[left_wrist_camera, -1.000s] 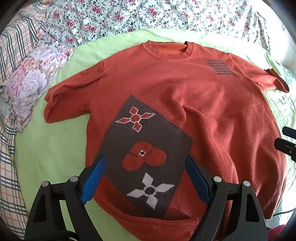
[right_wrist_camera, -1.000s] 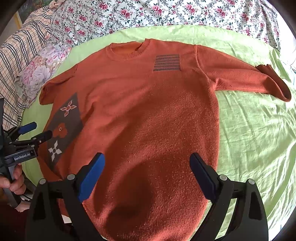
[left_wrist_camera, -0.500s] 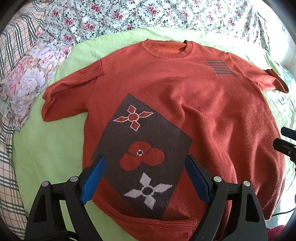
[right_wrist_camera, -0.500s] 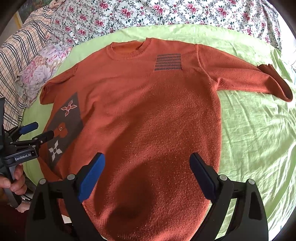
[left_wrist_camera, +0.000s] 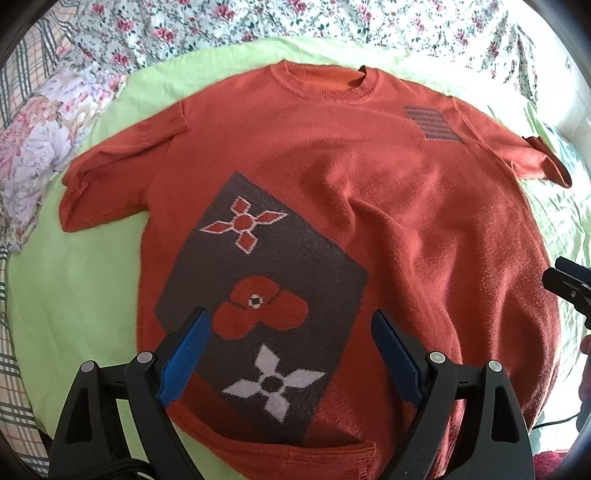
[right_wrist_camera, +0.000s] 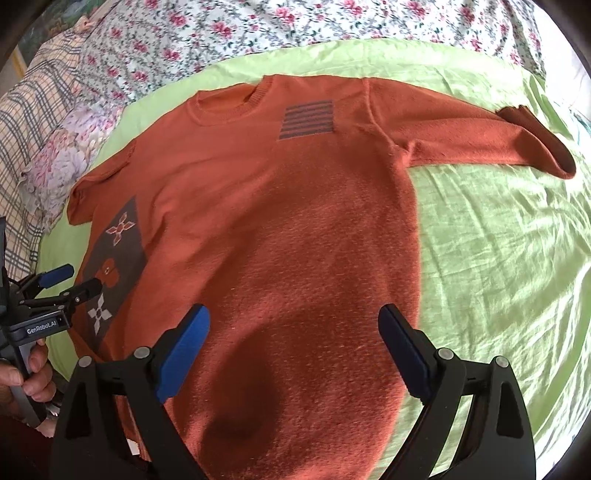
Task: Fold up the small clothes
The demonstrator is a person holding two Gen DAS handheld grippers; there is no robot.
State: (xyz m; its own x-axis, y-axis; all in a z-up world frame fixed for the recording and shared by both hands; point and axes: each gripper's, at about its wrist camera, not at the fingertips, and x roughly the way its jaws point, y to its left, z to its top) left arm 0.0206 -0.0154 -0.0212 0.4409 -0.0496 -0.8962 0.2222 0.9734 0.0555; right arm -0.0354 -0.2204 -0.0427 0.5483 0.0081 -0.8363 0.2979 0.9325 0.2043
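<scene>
An orange knit sweater (left_wrist_camera: 388, 192) lies flat, front up, on a light green sheet (left_wrist_camera: 85, 280). It has a dark patch with flower shapes (left_wrist_camera: 258, 299) low on one side and a striped chest patch (right_wrist_camera: 306, 120). The left sleeve (left_wrist_camera: 118, 177) is folded short; the right sleeve (right_wrist_camera: 472, 136) stretches out sideways. My left gripper (left_wrist_camera: 291, 332) is open and empty above the dark patch near the hem. My right gripper (right_wrist_camera: 293, 328) is open and empty above the lower body of the sweater (right_wrist_camera: 288, 258). The left gripper also shows in the right wrist view (right_wrist_camera: 70, 280).
A floral bedspread (right_wrist_camera: 258, 33) lies beyond the green sheet (right_wrist_camera: 498, 258). A flowered pillow (left_wrist_camera: 33, 147) and plaid fabric (right_wrist_camera: 33, 110) lie at the left. The right gripper's tip shows at the right edge of the left wrist view (left_wrist_camera: 569, 284).
Both grippers have drifted slightly, the left a little toward the sweater's collar and right. The sweater has not moved and both grippers stay open.
</scene>
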